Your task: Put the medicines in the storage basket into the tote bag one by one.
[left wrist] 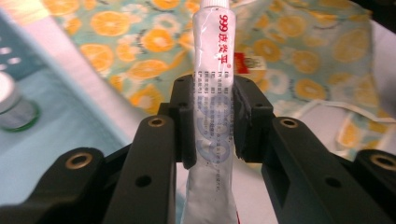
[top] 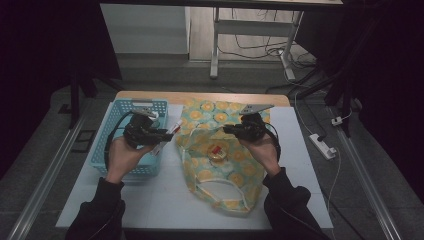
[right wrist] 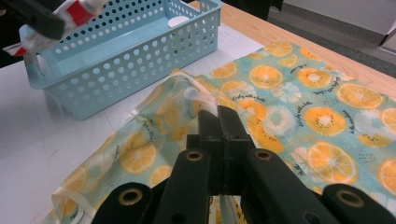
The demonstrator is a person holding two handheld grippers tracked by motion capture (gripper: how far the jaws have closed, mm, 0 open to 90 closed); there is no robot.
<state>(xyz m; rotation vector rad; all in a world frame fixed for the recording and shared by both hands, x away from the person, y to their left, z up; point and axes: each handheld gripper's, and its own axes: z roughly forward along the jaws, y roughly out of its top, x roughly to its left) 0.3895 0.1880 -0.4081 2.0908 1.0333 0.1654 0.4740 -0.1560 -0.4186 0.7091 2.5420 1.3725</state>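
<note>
Fruit-print bag (top: 220,165) flat on white tabletop (top: 165,200), mouth toward person. Right gripper (right wrist: 219,116): jaws together, pinching bag's edge. Left gripper (left wrist: 212,119): jaws clamped on white ointment tube (left wrist: 212,70), held between bag and blue basket (top: 116,107). Small jar (left wrist: 11,105) sits in basket beyond

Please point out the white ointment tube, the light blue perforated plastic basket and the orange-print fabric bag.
white ointment tube (left wrist: 211,88), left gripper view, printed middle.
light blue perforated plastic basket (right wrist: 140,60), right gripper view, near side wall.
orange-print fabric bag (top: 220,175), high view, lower front.
</note>
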